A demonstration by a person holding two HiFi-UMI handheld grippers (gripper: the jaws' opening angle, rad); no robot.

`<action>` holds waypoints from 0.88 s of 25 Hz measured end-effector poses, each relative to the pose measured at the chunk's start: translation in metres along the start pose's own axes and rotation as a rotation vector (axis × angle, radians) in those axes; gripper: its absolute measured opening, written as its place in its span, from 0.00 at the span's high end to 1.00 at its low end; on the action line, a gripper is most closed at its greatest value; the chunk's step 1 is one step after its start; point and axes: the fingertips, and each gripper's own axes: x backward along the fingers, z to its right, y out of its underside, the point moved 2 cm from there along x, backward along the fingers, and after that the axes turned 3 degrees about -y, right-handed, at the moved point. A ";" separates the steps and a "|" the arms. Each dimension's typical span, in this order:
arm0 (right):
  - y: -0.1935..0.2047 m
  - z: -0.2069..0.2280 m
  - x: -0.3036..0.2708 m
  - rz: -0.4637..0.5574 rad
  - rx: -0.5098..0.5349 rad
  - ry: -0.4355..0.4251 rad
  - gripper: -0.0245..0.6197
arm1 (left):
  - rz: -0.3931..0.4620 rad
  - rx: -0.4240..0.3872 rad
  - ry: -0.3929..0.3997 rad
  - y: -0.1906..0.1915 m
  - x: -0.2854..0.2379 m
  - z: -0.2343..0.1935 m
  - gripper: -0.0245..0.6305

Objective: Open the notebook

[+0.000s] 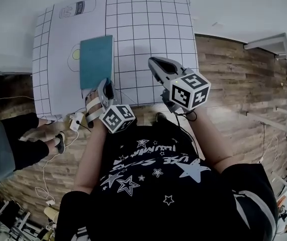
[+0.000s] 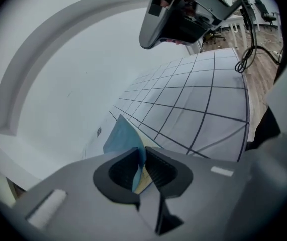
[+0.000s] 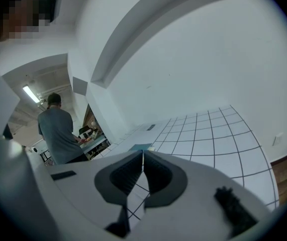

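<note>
A plain white wall (image 3: 208,49) closes off the far side, and the floor (image 1: 233,74) is brown wooden planks with a rough grain. The worktop (image 1: 148,29) is a flat white rectangle ruled with thin black lines into squares. Its left part is covered by a smooth white sheet (image 1: 63,39) printed with faint outlines, one shaped like a can near the far left corner.

In the right gripper view a person in a grey T-shirt (image 3: 58,132) stands with their back turned at another table, well apart from the worktop.

The notebook (image 1: 96,59) is a thin rectangle with a matte teal cover. It lies on the left half of the worktop, over the right border of the sheet, with its long sides running from the near edge toward the far edge.

The left gripper (image 2: 143,153) meets the notebook's near short end. Its ribbed dark pads are clamped on the cover, which curves up between them with a pale yellow page just below.

The right gripper (image 3: 142,157) hangs above the near edge, right of the notebook and apart from it, its jaws pressed together on nothing.
</note>
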 end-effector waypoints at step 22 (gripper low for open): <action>-0.027 -0.060 -0.067 0.026 0.080 -0.036 0.93 | 0.155 0.685 -0.044 0.078 0.047 -0.130 0.88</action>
